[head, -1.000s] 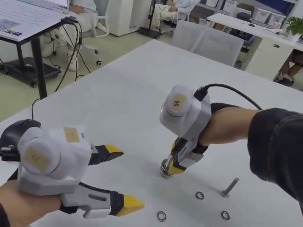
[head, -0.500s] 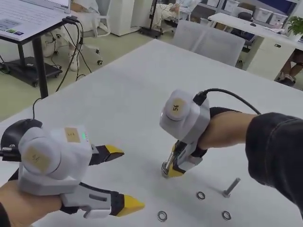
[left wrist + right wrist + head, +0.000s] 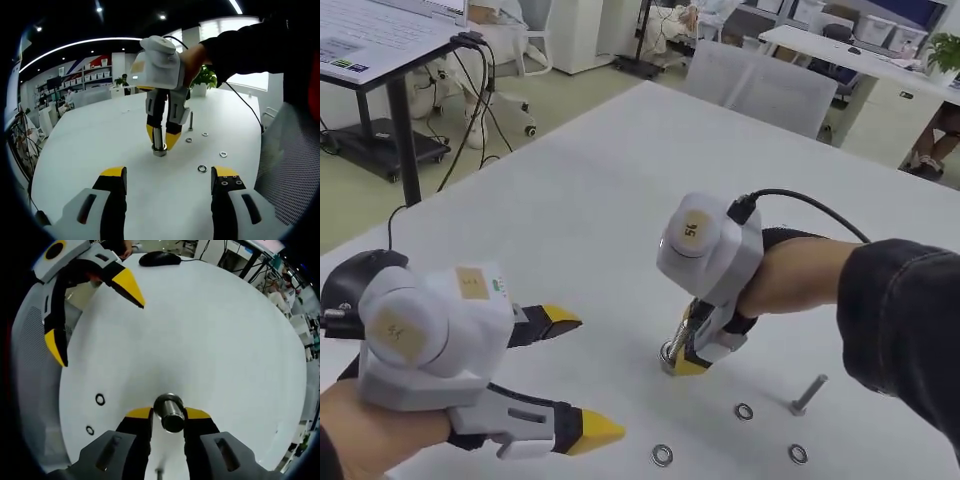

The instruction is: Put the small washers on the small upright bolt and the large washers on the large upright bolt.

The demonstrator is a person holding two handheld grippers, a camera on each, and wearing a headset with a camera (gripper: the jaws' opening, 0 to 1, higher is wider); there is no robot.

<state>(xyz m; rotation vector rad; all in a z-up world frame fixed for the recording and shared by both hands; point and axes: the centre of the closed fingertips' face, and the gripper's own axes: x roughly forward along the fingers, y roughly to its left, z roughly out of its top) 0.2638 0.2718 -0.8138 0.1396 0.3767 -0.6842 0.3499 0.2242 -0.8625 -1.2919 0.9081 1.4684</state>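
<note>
My right gripper [image 3: 682, 360] is shut on the large steel bolt [image 3: 670, 353], which stands upright with its head on the white table [image 3: 620, 180]. From above, the bolt's shank end [image 3: 170, 412] sits between the yellow jaw tips of that gripper [image 3: 168, 415]. The small bolt [image 3: 807, 396] stands to its right, seen upright as a thin bolt [image 3: 190, 121]. Three washers lie loose near the front: one [image 3: 744, 411] beside the small bolt, one [image 3: 662, 456] and one [image 3: 797, 454] nearer me. My left gripper [image 3: 582, 375] hovers open and empty at the lower left, its jaws [image 3: 170, 172] wide apart.
A black mouse [image 3: 360, 275] with its cable lies at the table's left edge. A grey chair [image 3: 760, 85] stands at the far side. A desk with a laptop [image 3: 380, 35] is off to the left.
The right gripper stays shut on the large bolt at the same spot, its body dipped slightly lower. The left gripper has not moved.
</note>
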